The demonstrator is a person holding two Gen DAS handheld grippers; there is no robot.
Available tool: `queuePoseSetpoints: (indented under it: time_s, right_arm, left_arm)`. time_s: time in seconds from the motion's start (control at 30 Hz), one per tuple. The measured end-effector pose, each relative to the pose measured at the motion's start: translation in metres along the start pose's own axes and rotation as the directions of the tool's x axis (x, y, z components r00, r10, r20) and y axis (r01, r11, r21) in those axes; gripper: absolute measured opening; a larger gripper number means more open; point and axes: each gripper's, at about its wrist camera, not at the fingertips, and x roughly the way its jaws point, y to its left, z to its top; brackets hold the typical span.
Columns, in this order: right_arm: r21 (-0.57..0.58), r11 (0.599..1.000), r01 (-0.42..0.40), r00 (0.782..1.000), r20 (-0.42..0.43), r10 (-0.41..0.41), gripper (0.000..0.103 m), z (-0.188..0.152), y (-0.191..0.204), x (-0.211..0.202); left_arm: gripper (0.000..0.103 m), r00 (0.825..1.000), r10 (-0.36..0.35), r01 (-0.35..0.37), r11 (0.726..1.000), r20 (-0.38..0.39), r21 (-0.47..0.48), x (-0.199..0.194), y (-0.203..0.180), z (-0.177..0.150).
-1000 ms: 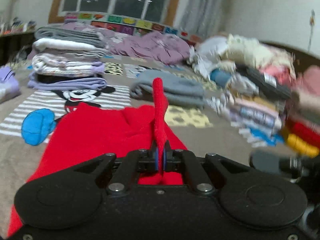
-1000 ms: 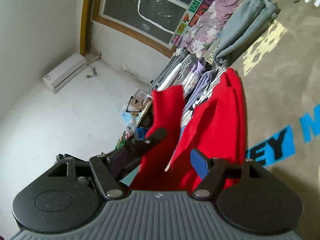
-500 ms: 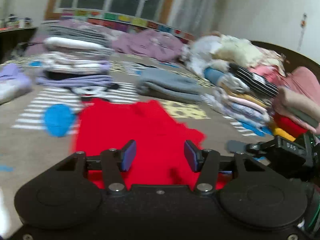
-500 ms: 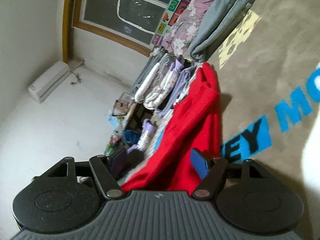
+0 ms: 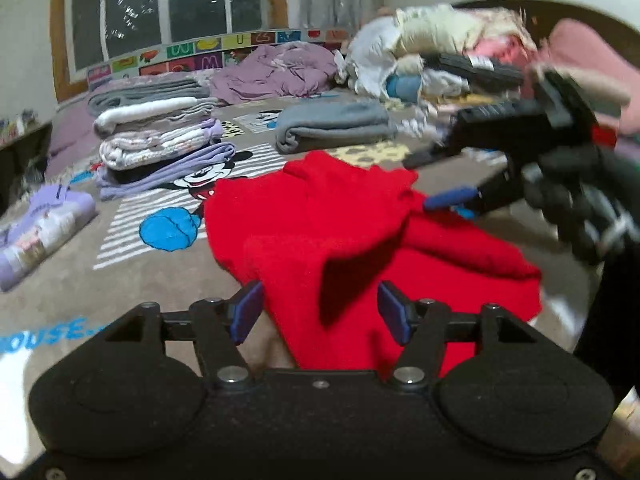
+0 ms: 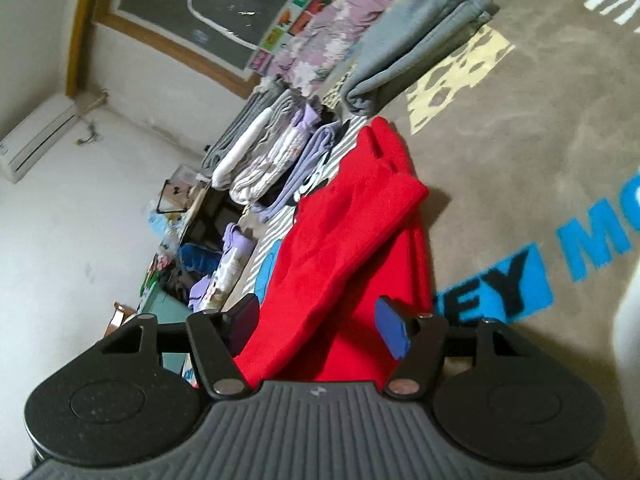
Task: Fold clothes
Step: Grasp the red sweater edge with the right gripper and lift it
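A red garment [image 5: 360, 232] lies loosely folded on the Mickey Mouse blanket [image 5: 160, 272], one flap doubled over its middle. My left gripper [image 5: 320, 314] hovers at its near edge with jaws opening. Red cloth shows between the blue pads [image 5: 248, 312], but they do not press on it. In the left wrist view my right gripper [image 5: 432, 180] comes in from the right in a gloved hand [image 5: 580, 216], at the garment's far right corner. In its own view the right gripper [image 6: 318, 326] has jaws closing, with the red garment [image 6: 348, 240] between them and not pinched.
A stack of folded clothes [image 5: 160, 140] stands behind the garment at the left, with a folded grey piece [image 5: 332, 126] beside it. A heap of unfolded clothes [image 5: 440, 52] fills the right. A small lilac bundle [image 5: 40, 224] lies at the far left.
The left gripper let go of the raised red fold and opened; the cloth dropped flat. It drew back across the bed. In the right wrist view the lifted red flap came down.
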Motion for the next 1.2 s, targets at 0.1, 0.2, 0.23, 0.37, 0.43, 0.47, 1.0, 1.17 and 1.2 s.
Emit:
queuePoseSetpoints:
  time_s: [0.1, 0.2, 0.23, 0.37, 0.43, 0.47, 1.0, 1.17, 1.2]
  right_arm:
    - [0.028, 0.999, 0.032, 0.999, -0.018, -0.031, 0.065, 0.007, 0.001, 0.011]
    - [0.049, 0.998, 0.05, 0.999, -0.014, -0.05, 0.062, 0.011, 0.002, 0.018]
    - [0.054, 0.997, 0.059, 0.998, -0.009, -0.059, 0.057, 0.011, 0.003, 0.02]
    - [0.013, 0.996, 0.09, 0.996, 0.014, -0.09, 0.027, 0.012, 0.014, 0.03]
    - [-0.012, 0.996, 0.09, 0.995, 0.035, -0.09, 0.011, 0.014, 0.02, 0.033]
    - [-0.02, 0.996, 0.091, 0.995, 0.053, -0.09, 0.01, 0.015, 0.023, 0.033]
    - [-0.222, 0.973, 0.069, 0.982, 0.186, -0.027, 0.006, 0.067, 0.076, -0.003]
    - [-0.198, 0.976, 0.088, 0.975, 0.218, -0.043, 0.006, 0.069, 0.061, -0.018]
    - [-0.19, 0.978, 0.091, 0.973, 0.224, -0.047, 0.006, 0.068, 0.058, -0.021]
  left_arm:
    - [0.063, 1.0, 0.027, -0.027, 0.999, -0.014, 0.037, 0.005, -0.007, -0.003]
    - [0.062, 0.998, 0.062, -0.061, 0.996, -0.02, 0.059, 0.01, -0.012, -0.004]
    - [0.062, 0.997, 0.08, -0.078, 0.995, -0.024, 0.067, 0.012, -0.013, -0.004]
    - [0.025, 0.979, 0.197, -0.191, 0.974, -0.042, 0.121, 0.021, -0.019, -0.006]
    - [0.018, 0.969, 0.243, -0.233, 0.959, -0.043, 0.158, 0.024, -0.021, -0.007]
    - [0.015, 0.965, 0.26, -0.249, 0.953, -0.043, 0.174, 0.025, -0.022, -0.008]
    - [0.012, 0.933, 0.355, -0.343, 0.837, 0.053, 0.426, 0.043, -0.087, -0.002]
    - [0.012, 0.943, 0.329, -0.311, 0.823, 0.047, 0.476, 0.046, -0.102, -0.003]
    - [0.012, 0.945, 0.324, -0.303, 0.82, 0.044, 0.485, 0.047, -0.104, -0.003]
